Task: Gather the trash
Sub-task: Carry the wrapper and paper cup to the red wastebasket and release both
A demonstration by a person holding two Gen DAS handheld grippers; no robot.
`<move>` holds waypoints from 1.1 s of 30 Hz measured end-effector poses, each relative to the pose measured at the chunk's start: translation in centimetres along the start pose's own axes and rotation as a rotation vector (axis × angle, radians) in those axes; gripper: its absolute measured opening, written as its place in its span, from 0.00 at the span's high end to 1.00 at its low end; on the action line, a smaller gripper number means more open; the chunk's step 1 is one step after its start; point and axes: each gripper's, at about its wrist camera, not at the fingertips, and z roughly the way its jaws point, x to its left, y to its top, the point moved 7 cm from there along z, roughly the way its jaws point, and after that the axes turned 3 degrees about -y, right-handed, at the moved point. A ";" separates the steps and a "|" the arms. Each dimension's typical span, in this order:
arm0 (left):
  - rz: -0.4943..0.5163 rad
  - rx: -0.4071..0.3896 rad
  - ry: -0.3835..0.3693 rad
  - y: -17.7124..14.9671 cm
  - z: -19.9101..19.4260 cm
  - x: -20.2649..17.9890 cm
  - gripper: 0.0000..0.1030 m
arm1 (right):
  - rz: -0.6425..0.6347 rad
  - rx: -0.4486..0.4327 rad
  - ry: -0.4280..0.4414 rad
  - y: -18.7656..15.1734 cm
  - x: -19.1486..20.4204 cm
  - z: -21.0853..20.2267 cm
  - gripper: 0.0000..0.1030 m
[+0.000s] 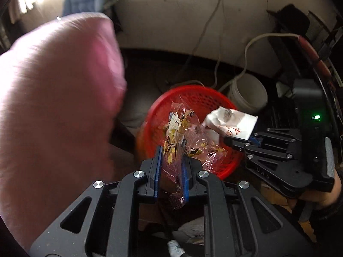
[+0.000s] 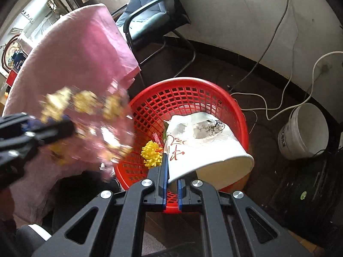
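Disposal step. Left gripper (image 1: 170,167) jaws clamp a clear printed wrapper (image 1: 182,137), right gripper (image 2: 171,178) jaws pinch a paper bowl (image 2: 205,143), both above the red basket (image 2: 214,90). Next: release both inside its rim.

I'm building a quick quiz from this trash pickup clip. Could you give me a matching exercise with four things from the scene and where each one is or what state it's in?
Things:
1. plastic wrapper
2. paper cup
3. red basket
4. white bucket

States:
A. stands on the floor beside a cable
B. clamped in the right gripper, above the basket
C. on the floor under both grippers, yellow item inside
D. clamped in the left gripper

Pairs: 1-D, 2-B, 3-C, 4-A
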 end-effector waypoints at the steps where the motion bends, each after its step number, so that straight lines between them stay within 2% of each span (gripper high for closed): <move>1: -0.006 0.022 -0.008 0.0 1.0 -0.1 0.83 | 0.006 0.005 0.004 -0.1 -0.2 0.3 0.93; 6: -0.020 0.083 -0.033 -0.2 4.3 -0.4 0.83 | 0.020 0.018 0.016 -0.1 -0.7 1.2 0.93; 13: -0.007 0.120 -0.063 -0.8 6.3 -1.3 0.83 | 0.026 0.009 0.023 0.8 -0.5 1.5 0.96; 16: -0.028 0.139 -0.085 -0.9 6.6 -1.4 0.79 | 0.036 0.002 0.031 1.2 -0.3 1.4 0.95; 18: -0.033 0.141 -0.086 -1.1 6.4 -1.0 0.77 | 0.046 -0.009 0.040 1.5 -0.1 1.2 0.93; 20: -0.040 0.132 -0.075 -1.1 6.1 -0.7 0.62 | 0.051 -0.020 0.048 1.8 0.0 0.8 0.90; 21: -0.044 0.124 -0.071 -1.1 5.9 -0.5 0.60 | 0.054 -0.026 0.049 1.9 0.0 0.6 0.88; 23: -0.056 0.108 -0.074 -1.0 5.4 -0.2 0.59 | 0.061 -0.047 0.045 2.2 0.1 -0.1 0.73; 26: -0.077 0.089 -0.087 -0.7 4.4 0.1 0.57 | 0.061 -0.066 0.035 2.5 0.3 -0.9 0.73; 33: -0.056 0.022 -0.095 -0.9 0.3 0.9 0.55 | 0.053 -0.110 0.015 3.5 1.0 -3.2 0.73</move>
